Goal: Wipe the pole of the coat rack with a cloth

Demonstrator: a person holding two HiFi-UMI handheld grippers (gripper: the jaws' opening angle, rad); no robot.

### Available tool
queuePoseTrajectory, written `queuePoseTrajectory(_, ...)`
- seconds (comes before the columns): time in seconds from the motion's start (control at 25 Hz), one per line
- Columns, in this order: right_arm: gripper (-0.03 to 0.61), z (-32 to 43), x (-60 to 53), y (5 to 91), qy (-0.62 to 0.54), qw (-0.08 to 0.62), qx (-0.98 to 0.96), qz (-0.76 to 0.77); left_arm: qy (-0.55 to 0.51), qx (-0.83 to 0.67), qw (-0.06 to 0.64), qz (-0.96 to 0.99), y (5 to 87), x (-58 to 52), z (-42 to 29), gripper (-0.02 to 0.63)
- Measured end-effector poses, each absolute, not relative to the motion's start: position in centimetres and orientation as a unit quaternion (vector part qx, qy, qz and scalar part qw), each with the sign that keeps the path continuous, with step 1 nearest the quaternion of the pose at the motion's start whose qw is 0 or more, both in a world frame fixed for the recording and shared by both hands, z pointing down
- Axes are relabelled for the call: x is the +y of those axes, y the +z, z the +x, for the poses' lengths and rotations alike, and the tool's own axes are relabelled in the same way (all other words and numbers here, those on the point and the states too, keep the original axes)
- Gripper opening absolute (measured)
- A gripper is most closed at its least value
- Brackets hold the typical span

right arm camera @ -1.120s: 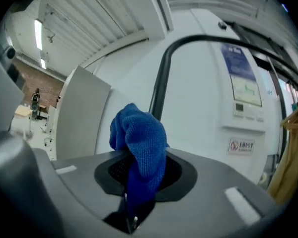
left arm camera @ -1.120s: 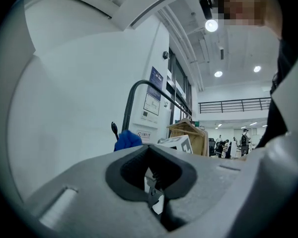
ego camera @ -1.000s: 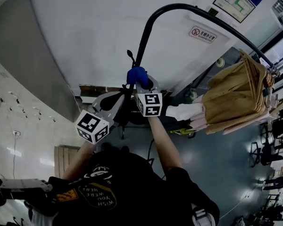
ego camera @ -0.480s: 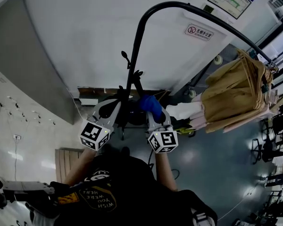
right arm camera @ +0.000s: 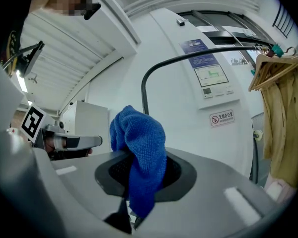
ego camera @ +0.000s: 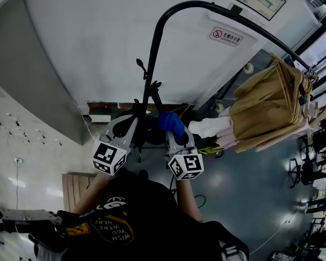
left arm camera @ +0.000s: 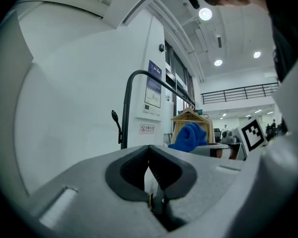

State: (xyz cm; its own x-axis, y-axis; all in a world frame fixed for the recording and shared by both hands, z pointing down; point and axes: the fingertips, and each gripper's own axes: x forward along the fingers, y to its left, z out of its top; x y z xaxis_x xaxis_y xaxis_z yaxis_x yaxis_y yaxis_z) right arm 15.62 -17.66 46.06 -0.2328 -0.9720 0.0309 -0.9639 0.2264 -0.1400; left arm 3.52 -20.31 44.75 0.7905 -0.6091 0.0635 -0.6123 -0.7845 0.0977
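Observation:
The coat rack's black pole (ego camera: 154, 58) rises in the middle of the head view and bends right into a long bar; it also shows as the pole (left arm camera: 125, 108) and the pole (right arm camera: 144, 89) in the gripper views. My right gripper (ego camera: 172, 128) is shut on a blue cloth (ego camera: 170, 122), held just right of the pole's lower part and apart from it. In the right gripper view the cloth (right arm camera: 139, 150) hangs out of the right gripper (right arm camera: 139, 170). My left gripper (ego camera: 131, 119) sits left of the pole; the left gripper (left arm camera: 149, 167) is shut with nothing in it.
Tan coats (ego camera: 269, 109) on wooden hangers hang from the bar at the right, with white garments (ego camera: 211, 128) below them. A small hook (ego camera: 140, 66) sticks out of the pole. A white wall with a no-smoking sign (ego camera: 225, 36) stands right behind the rack.
My right gripper has come down from high on the pole with the cloth, ending lower and to the pole's right. The left gripper has hardly moved.

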Motion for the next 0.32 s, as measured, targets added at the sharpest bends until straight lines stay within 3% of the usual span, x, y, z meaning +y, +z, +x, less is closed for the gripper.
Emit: queuePoseTrajectory(0.32,0.078,15.38,-17.96,45.55,-0.068,0.034,0.781,-0.619,0.019,-0.306,0.069,0.949,44.69,-19.96,4.09,0.002)
